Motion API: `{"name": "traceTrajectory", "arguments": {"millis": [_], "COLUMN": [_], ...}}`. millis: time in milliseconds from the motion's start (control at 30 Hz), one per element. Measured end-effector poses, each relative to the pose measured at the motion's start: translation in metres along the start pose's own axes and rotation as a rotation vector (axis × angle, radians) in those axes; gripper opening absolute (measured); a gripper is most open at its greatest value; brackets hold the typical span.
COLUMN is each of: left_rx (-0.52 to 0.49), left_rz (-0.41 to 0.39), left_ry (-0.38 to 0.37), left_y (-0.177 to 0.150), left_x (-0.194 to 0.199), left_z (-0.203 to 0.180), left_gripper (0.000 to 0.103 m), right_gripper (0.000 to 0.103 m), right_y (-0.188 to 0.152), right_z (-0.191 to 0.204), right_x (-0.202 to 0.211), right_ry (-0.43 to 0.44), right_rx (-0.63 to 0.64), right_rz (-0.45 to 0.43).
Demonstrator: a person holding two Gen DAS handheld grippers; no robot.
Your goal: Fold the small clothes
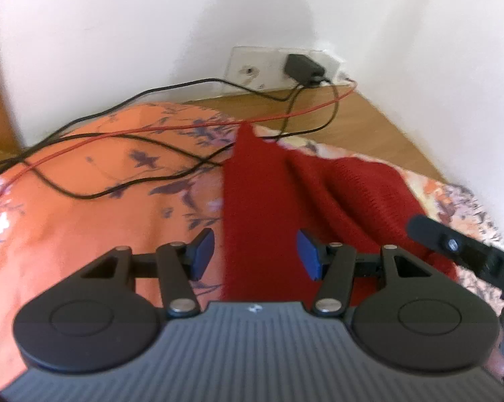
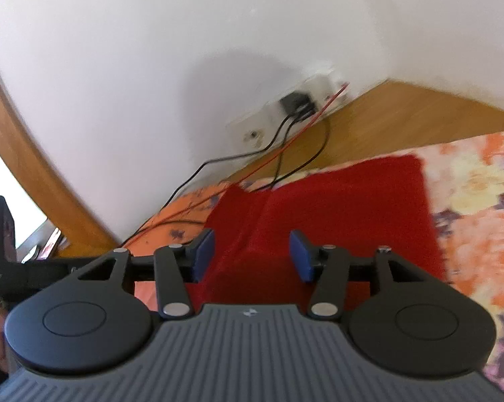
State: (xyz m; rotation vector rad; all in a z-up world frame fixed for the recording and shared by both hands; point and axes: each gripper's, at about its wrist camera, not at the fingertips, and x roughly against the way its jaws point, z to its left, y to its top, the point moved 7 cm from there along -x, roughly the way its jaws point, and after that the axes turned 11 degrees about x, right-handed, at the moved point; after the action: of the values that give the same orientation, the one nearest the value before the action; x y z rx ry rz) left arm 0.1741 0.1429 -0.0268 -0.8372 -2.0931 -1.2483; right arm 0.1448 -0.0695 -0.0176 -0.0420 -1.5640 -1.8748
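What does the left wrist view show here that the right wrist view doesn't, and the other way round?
Only the left wrist view shows the right gripper's black finger coming in from the side and the cables looping over the orange floral cover. Only the right wrist view shows the red garment's square far corner and items beyond the wooden frame. Both share the garment, wall charger, cables, and open jaws.

The red knit cloth [image 1: 258,201]'s near edge is hidden under both gripper bodies.
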Motion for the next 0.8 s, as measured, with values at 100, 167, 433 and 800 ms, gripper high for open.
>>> {"name": "traceTrajectory", "arguments": {"millis": [100,167,433,800], "left_rx": [0.006,0.005,0.001,0.078], "left_rz": [0.022,0.038,0.087,0.186], "left_ry": [-0.055,-0.086,-0.133,-0.154], "left_y": [0.002,0.002,-0.002,-0.019], "left_x": [-0.005,-0.011,-0.037,-0.074], "left_z": [-0.015,-0.026,-0.064,-0.080], "left_gripper": [0.056,0.056,0.070,0.069], "right_gripper": [0.061,0.062,0.062,0.062], "right_y": [0.001,0.002,-0.020,-0.056], "right_z": [-0.018,-0.033,-0.094,-0.137], "right_x": [0.020,0.030,0.038,0.020], "right_ry": [-0.055,-0.106,-0.255,-0.288], "right_rx": [-0.017,-0.029,-0.113,-0.247], "right_rz": [-0.040,-0.064,-0.044,-0.002]}}
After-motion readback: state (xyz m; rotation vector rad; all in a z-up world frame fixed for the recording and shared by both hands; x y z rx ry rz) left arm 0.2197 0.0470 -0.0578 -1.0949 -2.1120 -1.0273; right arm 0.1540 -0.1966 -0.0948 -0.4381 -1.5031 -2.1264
